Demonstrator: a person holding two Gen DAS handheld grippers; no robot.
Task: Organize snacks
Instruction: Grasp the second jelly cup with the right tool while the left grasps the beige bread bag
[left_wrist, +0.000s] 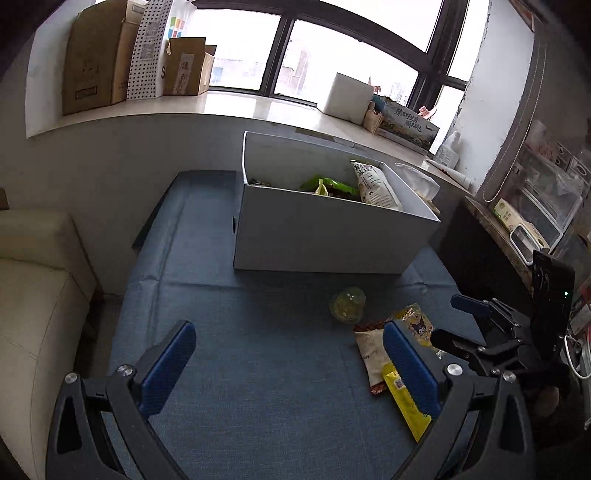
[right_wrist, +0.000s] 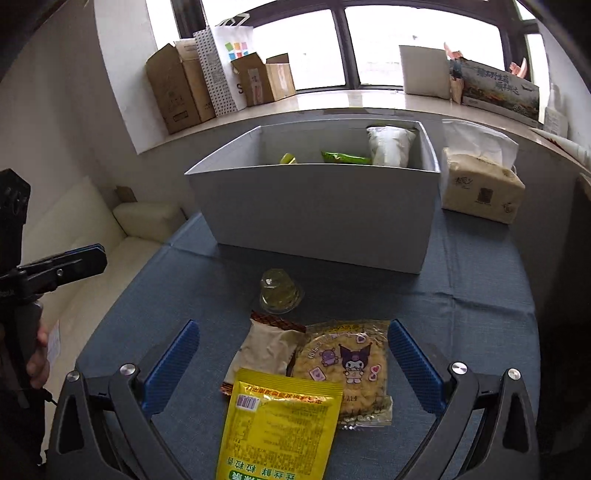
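Observation:
A white box (right_wrist: 325, 214) stands on the blue tablecloth (right_wrist: 480, 314) and holds green packets (right_wrist: 345, 158) and a white bag (right_wrist: 389, 146). In front of it lie a jelly cup (right_wrist: 279, 291), a beige packet (right_wrist: 267, 349), a round cartoon cracker pack (right_wrist: 347, 365) and a yellow packet (right_wrist: 280, 424). My right gripper (right_wrist: 291, 363) is open, its jaws either side of these snacks. My left gripper (left_wrist: 288, 369) is open and empty over bare cloth, left of the snacks (left_wrist: 373, 354). The box (left_wrist: 325, 232) and cup (left_wrist: 347, 304) show there too.
A tissue pack (right_wrist: 480, 188) stands right of the box. Cardboard boxes (right_wrist: 177, 88) and bags line the windowsill. A cream sofa (left_wrist: 33, 314) is at the table's left. A dark shelf with containers (left_wrist: 535, 206) is at the right.

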